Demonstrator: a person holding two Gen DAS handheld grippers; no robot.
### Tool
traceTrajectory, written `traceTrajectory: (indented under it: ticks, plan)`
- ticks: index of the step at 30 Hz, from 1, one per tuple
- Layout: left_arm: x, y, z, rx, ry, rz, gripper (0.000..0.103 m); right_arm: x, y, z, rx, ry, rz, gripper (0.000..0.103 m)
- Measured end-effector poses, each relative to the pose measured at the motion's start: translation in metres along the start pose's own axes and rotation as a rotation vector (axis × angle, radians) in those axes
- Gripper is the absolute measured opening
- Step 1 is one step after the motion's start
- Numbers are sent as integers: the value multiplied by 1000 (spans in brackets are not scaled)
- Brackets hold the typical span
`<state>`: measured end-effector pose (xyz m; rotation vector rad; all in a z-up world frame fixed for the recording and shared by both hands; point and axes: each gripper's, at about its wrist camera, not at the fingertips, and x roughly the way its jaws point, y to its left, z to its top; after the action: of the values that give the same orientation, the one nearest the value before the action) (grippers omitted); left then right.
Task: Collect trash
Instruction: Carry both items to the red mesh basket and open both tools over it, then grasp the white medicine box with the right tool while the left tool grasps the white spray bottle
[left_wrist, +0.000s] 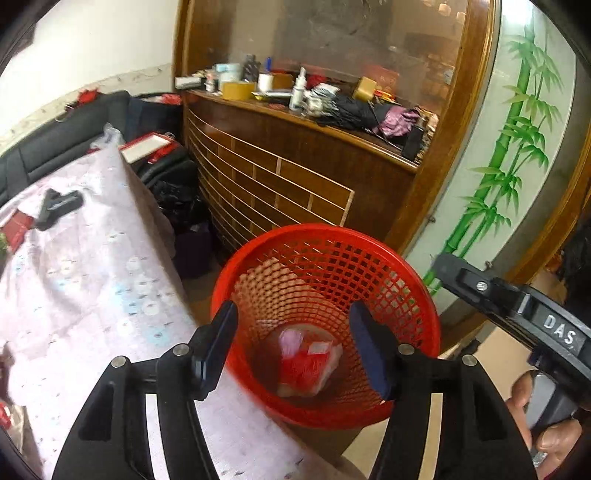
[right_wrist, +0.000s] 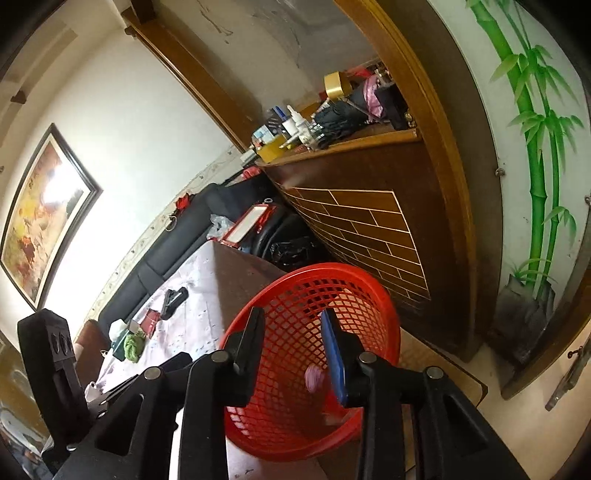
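A lived-in home – framed painting (right_wrist: 44, 214), dark sofa (right_wrist: 177, 236), cluttered wooden cabinet (left_wrist: 295, 166), bamboo-painted panel (left_wrist: 517, 147).

A long table (left_wrist: 92, 295) draped in a pale lilac cloth printed with small dots and round motifs fills the left of the left wrist view; where the cloth stops, a strip of bare brown wooden top (right_wrist: 247, 266) shows at the far end. On the cloth lie a black plastic clip-like tool (left_wrist: 59, 206), a flat dark red packet (left_wrist: 18, 225) just beside it, a crumpled green cloth (right_wrist: 133, 345) and a white tissue-like wad (right_wrist: 118, 326) near that. A round red plastic mesh wastebasket (left_wrist: 369, 266) stands at the table's near corner; whether it rests on the table cannot be told.
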<state>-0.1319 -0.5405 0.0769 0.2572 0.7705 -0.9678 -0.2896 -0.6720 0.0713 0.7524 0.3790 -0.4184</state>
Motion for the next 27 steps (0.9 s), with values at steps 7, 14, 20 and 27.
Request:
traceTrajectory:
  ticks: [7, 14, 20, 27]
  plan:
    - [-52, 22, -39, 62, -110, 231, 78, -23, 28, -25, -71, -35, -19, 57]
    - [-107, 71, -89, 52, -119, 377, 78, -6, 69, -67, -137, 78, 27, 57]
    - [-153, 111, -132, -1, -120, 458, 78, 11, 117, -100, -222, 153, 81, 57]
    - [-186, 157, -173, -103, -113, 532, 79, 25, 171, -144, -328, 234, 131, 56]
